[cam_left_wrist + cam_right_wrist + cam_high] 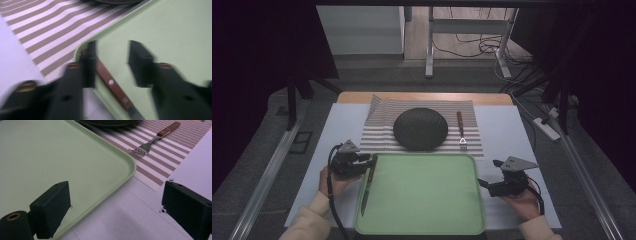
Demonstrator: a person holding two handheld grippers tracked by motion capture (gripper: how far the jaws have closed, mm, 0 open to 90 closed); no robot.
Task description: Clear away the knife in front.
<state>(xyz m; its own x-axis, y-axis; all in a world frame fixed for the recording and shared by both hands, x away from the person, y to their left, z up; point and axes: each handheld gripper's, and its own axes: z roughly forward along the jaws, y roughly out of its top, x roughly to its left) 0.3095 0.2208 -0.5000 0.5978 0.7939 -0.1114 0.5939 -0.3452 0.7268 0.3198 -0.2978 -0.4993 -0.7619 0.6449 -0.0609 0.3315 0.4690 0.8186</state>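
Dark room, grey floor, white-topped desk with cables and table legs behind it. Striped placemat lies at the desk's far middle, carrying a dark round plate at its centre and a wood-handled fork near its right edge, tines toward the person. Green tray sits at the desk's near edge, its far rim touching or just overlapping the placemat's near edge.

Knife with a brown riveted handle lies along the tray's left side, handle at the tray's far left corner, blade pointing to the near edge. Left gripper is at that corner, jaws spread apart; in the left gripper view the handle runs just inside one jaw, pads not pinching it, picture blurred.

Right gripper is held low over the desk just off the tray's right rim, jaws wide apart, nothing between them; the right gripper view shows the tray's far right corner and bare desktop between its jaws.
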